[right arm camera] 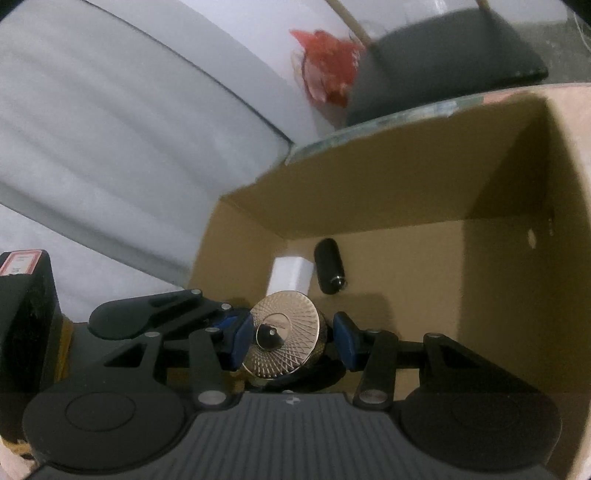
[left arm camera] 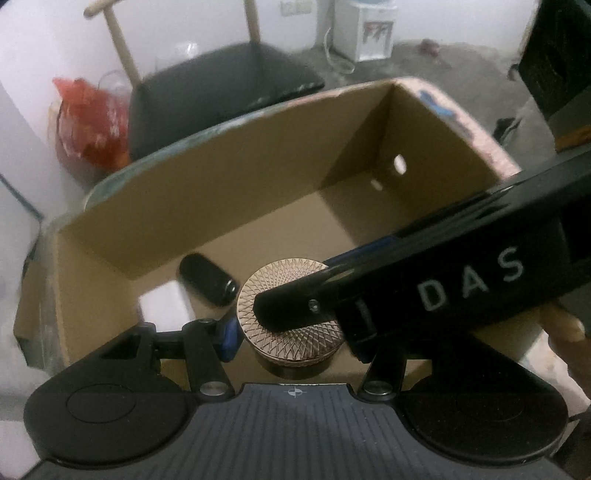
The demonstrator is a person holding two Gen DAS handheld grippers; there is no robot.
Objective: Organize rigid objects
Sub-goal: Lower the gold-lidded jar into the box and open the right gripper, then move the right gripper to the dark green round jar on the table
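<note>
A round gold tin with an engraved lid (left arm camera: 291, 317) hangs inside an open cardboard box (left arm camera: 229, 177). In the left wrist view one blue pad (left arm camera: 229, 338) touches the tin's left side, and the right gripper's black body (left arm camera: 461, 273) crosses over the tin and hides the other finger. In the right wrist view the tin (right arm camera: 284, 338) sits between the blue pads (right arm camera: 242, 341) of my right gripper (right arm camera: 293, 341); the left pad touches it and the right pad stands close beside it. A black cylinder (right arm camera: 329, 271) and a white block (right arm camera: 290, 275) lie on the box floor.
A black-seated chair (left arm camera: 221, 96) with wooden legs stands behind the box, a red plastic bag (left arm camera: 92, 122) to its left. A white appliance (left arm camera: 364, 31) stands on the grey floor behind. A white corrugated wall panel (right arm camera: 110, 147) rises left of the box.
</note>
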